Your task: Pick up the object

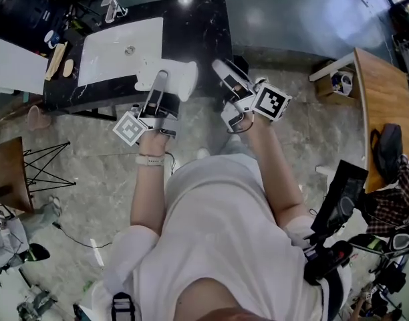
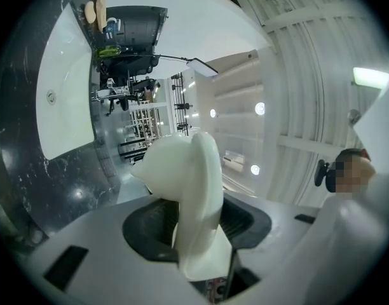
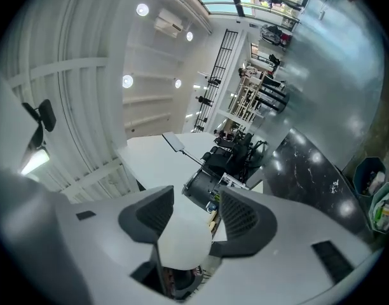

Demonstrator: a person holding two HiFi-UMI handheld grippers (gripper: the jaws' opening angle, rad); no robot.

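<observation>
Floor (image 1: 91,179) of pale veined stone fills most of the head view, with open room to the person's left. The black marble counter (image 1: 204,32) closes off the top, its white basin (image 1: 117,55) set toward the left, and a wooden table (image 1: 385,105) stands well apart on the right. The white object (image 1: 178,75), a smooth moulded piece with a rounded head, rests on no surface. It hangs at the counter's near edge, right of the basin, in the left gripper (image 1: 159,85). The left gripper view shows the jaws partly apart and clamped on the object's narrow body (image 2: 188,183), which stands edge-on between the dark pads (image 2: 147,224) while its head juts past them. The right gripper (image 1: 221,65) sits just beside the object without touching it. Its jaws stand fairly wide with nothing pressed between the pads (image 3: 245,215); a pale rounded piece low in the throat looks to be the gripper's own part. The pick-up seems nearly done. To finish well, the squeeze should be even, since a smooth, top-heavy piece could pivot in so narrow a hold. The lift is best taken up and back toward the body, away from the counter's hard edge, with the right gripper drawn aside.
</observation>
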